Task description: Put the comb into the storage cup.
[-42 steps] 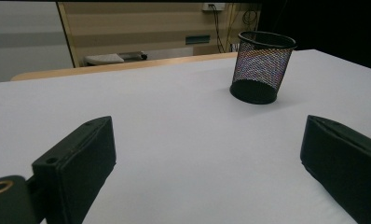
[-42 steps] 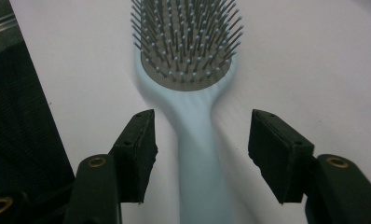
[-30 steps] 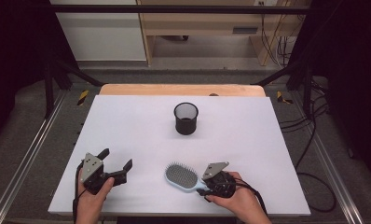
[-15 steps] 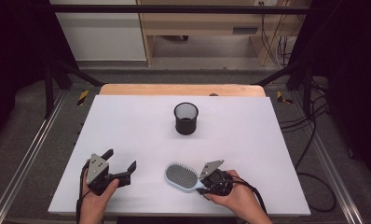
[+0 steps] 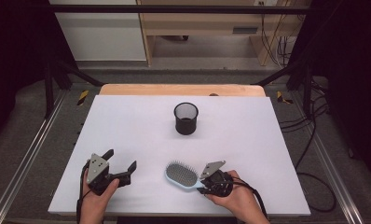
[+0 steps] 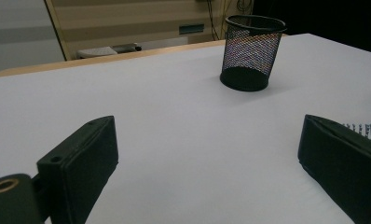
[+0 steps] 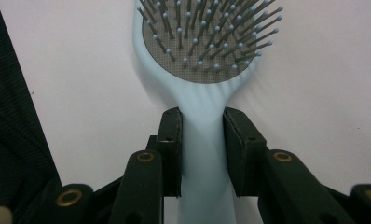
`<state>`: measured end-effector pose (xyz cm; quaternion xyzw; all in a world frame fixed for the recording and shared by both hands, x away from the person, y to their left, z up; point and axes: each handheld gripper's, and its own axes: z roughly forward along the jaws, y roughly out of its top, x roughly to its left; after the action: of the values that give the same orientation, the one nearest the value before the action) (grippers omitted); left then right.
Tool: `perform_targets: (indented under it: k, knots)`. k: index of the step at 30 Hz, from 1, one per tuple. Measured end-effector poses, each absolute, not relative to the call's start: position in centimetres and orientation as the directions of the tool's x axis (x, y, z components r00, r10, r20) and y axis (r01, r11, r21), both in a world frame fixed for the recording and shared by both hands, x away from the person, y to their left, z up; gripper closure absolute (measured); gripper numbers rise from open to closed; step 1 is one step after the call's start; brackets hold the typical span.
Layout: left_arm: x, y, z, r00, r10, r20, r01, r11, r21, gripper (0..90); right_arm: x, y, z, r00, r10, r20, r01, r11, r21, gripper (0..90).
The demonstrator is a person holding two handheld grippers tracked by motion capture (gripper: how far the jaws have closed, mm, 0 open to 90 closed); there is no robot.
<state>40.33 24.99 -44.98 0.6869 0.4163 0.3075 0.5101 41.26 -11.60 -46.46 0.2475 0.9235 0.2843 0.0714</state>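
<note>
Right tongs [image 5: 203, 179]: I had them clenched on the pale blue handle of the hairbrush [image 5: 182, 174], which lay bristles-up on the bench [image 5: 141, 126] near its front edge.
Left tongs [image 5: 123, 165]: spread wide, holding nothing, just above the bench.
Mesh cup [image 5: 186, 118]: upright farther back, seemingly empty.
Progress: brush gripped, probably not lifted; its destination was unclear.
Writing: none readable.

Even overhead light falls bright on the white tabletop [image 5: 127, 126], while the surroundings sink into darkness. The mesh cup [image 5: 186, 118] casts only a soft, short shadow. Close-up views look slightly soft, the hairbrush [image 7: 204, 56] bristles blurring toward the top edge.
</note>
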Motion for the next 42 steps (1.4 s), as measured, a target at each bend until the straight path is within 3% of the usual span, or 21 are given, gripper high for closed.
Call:
perform_targets:
  k: [26,42]
  knots:
    - [40.4,25.6,-44.8,0.450,0.893,-0.015,0.254,-0.112,0.961,5.0,41.5,-12.1,-45.9,-0.848,0.529,-0.030,0.407,0.687,0.602,69.5]
    - [40.1,25.9,-44.3,0.444,0.894,-0.052,0.202,-0.044,0.978,5.7,42.2,-13.9,-44.6,-0.791,0.609,-0.063,0.400,0.591,0.700,69.6]
